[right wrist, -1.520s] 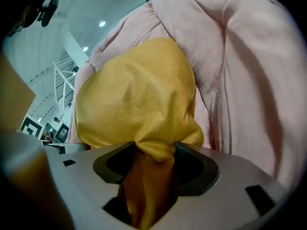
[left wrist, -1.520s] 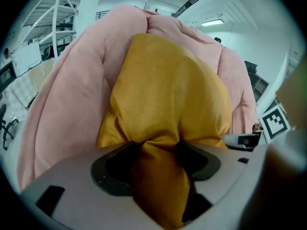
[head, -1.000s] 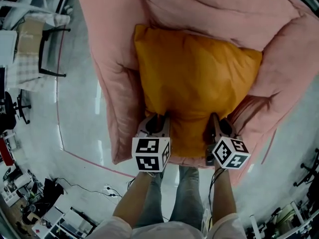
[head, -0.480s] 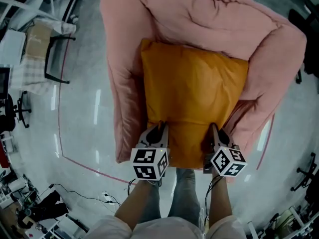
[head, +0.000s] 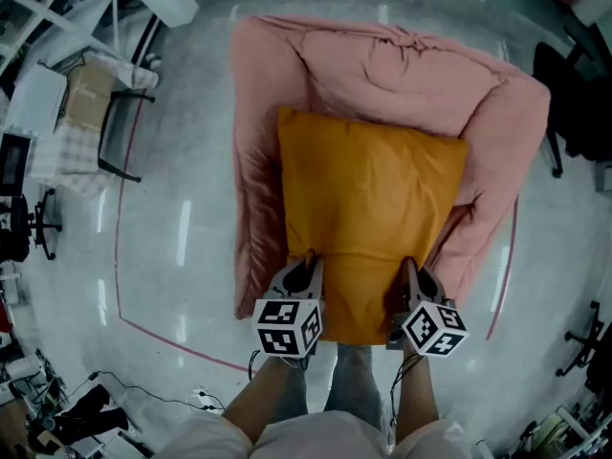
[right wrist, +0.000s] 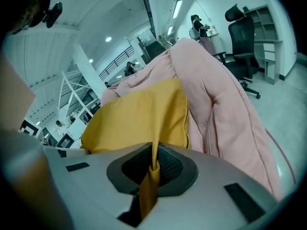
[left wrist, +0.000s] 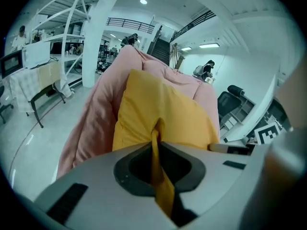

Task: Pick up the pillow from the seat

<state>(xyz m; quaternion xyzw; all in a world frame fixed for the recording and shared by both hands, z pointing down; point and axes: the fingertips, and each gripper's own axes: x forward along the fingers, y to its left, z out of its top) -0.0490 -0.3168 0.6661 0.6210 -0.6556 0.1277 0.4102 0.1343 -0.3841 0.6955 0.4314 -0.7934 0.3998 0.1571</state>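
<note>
Two folds at the front edge of the orange pillow are being pinched: the left gripper, whose jaws have just been closing, and the right gripper are each clamping thin fabric. The pillow is lying between the arms of the pink armchair, hiding its seat; whether they are touching is unclear.

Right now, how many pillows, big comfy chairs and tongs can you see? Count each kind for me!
orange pillow: 1
pink armchair: 1
tongs: 2, the left tongs and the right tongs
Total: 4
</note>
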